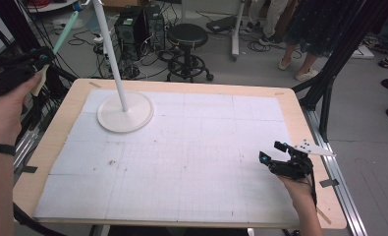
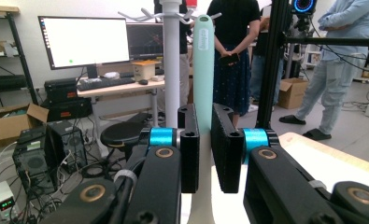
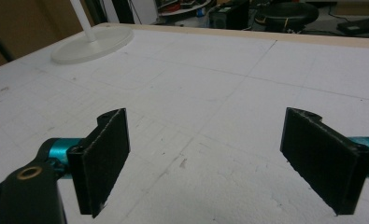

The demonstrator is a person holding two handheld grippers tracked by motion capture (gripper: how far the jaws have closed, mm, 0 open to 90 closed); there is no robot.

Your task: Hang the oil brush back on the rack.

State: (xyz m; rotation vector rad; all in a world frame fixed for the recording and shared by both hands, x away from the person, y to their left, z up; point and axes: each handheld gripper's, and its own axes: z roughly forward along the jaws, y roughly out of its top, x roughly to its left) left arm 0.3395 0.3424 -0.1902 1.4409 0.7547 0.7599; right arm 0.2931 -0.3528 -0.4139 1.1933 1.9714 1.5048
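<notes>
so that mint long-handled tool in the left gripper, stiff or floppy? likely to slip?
Probably stiff: the mint tool stands straight above the left gripper with no droop. Likely light, since a narrow pinch near its lower end keeps it upright. Slip risk looks moderate: the handle seems smooth, and the long free end could swing or pivot if it knocks the white stand.

Left gripper (image 1: pixel 40 58) raised at the table's far-left corner, jaws clamped tight, left hand (image 1: pixel 7 105) wrapped around its body, right gripper (image 1: pixel 270 153) low over the near-right corner, jaws wide apart, right hand (image 1: pixel 299 187) behind it
</notes>
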